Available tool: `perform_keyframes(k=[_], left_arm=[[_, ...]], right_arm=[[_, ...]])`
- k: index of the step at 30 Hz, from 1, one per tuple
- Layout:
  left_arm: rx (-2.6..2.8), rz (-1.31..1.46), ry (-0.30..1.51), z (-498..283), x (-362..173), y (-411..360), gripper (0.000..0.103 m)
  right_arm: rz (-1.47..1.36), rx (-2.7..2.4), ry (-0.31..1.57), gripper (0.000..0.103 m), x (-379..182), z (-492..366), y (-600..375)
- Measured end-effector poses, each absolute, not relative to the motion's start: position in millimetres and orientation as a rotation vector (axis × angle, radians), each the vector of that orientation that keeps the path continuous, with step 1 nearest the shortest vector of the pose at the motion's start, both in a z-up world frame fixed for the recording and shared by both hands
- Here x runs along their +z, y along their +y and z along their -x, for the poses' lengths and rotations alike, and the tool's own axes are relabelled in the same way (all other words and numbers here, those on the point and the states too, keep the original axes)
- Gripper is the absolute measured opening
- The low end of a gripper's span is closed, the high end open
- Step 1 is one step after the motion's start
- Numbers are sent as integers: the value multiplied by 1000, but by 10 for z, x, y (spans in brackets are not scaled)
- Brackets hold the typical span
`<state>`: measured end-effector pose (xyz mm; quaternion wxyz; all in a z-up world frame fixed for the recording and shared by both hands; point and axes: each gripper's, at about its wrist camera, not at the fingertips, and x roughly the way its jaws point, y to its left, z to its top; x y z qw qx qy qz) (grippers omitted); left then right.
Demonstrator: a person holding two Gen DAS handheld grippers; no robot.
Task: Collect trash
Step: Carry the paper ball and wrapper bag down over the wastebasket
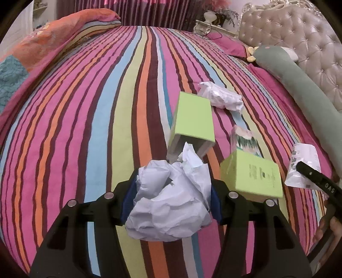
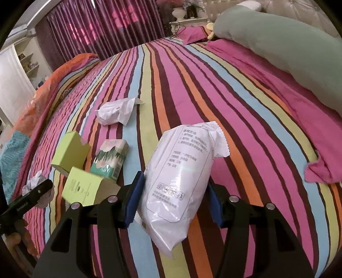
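My left gripper [image 1: 171, 201] is shut on a crumpled ball of white paper [image 1: 171, 203], held over the striped bedspread [image 1: 85, 128]. My right gripper [image 2: 174, 203] is shut on a white plastic packet [image 2: 179, 177] with printed text. In the left wrist view that packet [image 1: 302, 166] and the right gripper [image 1: 316, 181] appear at the right edge. On the bed lie two light green boxes [image 1: 192, 119] [image 1: 254, 177], a small tissue pack [image 2: 110, 159] and a crumpled white wrapper [image 2: 115, 112]. The left gripper [image 2: 27, 198] shows at the left of the right wrist view.
A long grey-green bolster [image 2: 288, 49] and pink pillows [image 2: 320, 166] lie along the tufted headboard [image 1: 299, 42]. A folded orange quilt [image 1: 53, 40] sits at the far left. A nightstand with a lamp [image 1: 210, 20] stands beyond the bed, before purple curtains [image 2: 102, 27].
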<state>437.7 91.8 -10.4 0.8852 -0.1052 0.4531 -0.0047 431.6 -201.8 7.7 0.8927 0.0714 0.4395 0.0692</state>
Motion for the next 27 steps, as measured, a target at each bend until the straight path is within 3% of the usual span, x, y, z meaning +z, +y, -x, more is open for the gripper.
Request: perform_keyframes(k=[27], left_arm=[[-34,201,953,-2766,-2,831,56]], right_arm=[[-156,169,917,52,218,-3018,-2185]])
